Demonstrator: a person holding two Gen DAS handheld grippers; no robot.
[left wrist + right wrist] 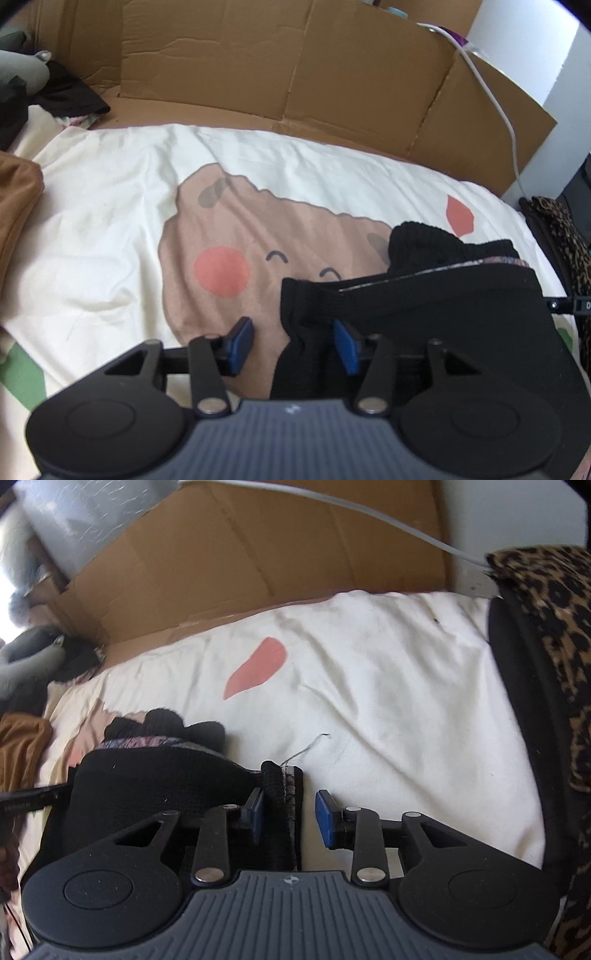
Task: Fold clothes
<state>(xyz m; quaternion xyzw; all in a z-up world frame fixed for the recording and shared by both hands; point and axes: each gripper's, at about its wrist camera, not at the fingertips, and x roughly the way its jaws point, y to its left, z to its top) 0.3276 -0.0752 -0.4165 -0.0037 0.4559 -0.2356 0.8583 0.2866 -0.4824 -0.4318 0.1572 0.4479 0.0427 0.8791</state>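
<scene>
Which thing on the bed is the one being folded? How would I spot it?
Find the white bedsheet with the smiling cartoon face, in front of the cardboard. The black knitted garment lies on it nearest both grippers, unlike the brown cloth far off.

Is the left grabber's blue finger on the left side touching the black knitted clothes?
Apart. The left wrist view shows that blue pad with bare bedsheet between it and the black knitted garment.
</scene>
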